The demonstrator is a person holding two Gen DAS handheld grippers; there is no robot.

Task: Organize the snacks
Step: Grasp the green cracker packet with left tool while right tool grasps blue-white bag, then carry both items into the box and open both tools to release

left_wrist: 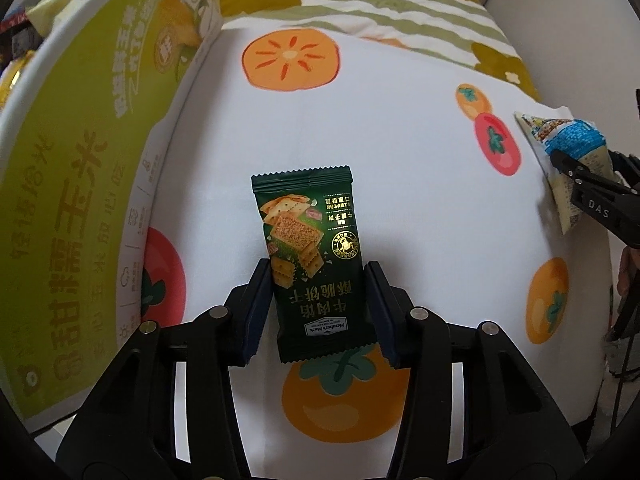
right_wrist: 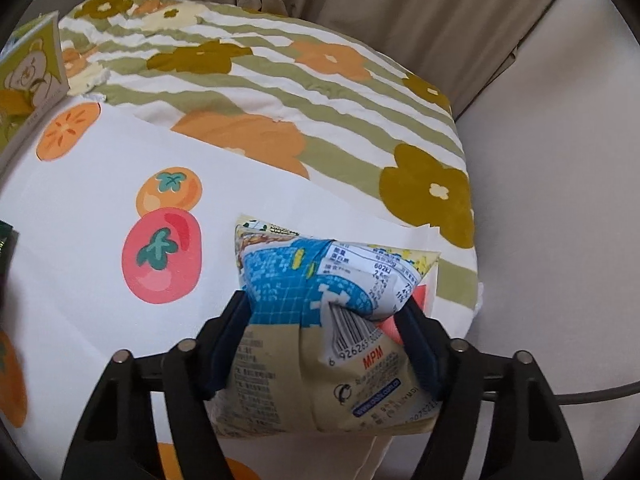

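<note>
The left gripper (left_wrist: pixel 318 312) is clamping the lower half of a dark green cracker packet (left_wrist: pixel 308 256), which is lying on the white fruit-print sheet (left_wrist: pixel 400 184) just beside a large green box (left_wrist: pixel 80 152). The right gripper (right_wrist: pixel 326 328) is squeezing a blue-and-beige snack bag (right_wrist: pixel 320 320), crumpling it, near the striped floral quilt (right_wrist: pixel 280 92).
</note>
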